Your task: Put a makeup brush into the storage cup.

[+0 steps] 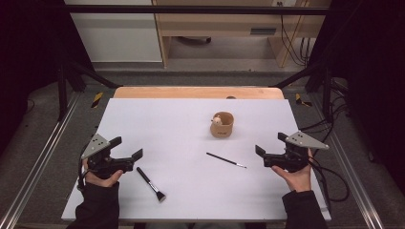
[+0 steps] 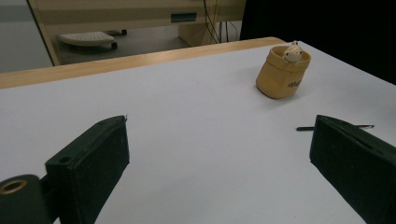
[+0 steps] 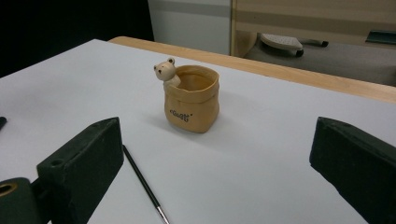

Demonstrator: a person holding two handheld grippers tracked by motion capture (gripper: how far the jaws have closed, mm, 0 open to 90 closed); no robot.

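The left tongs (image 1: 129, 149) are hovering at eight o'clock on the white counter (image 1: 181, 119), jaws standing apart with nothing between them. Just to their right, at seven o'clock, the broad black-handled brush (image 1: 151, 183) is lying flat. Past the centre, toward four o'clock, the thin black paintbrush (image 1: 226, 160) is resting apart from it. At one o'clock the tan bag-shaped ceramic pot with a small bear (image 1: 222, 124) is standing upright. The right tongs (image 1: 269, 147) are waiting at four o'clock, jaws likewise spread and empty.
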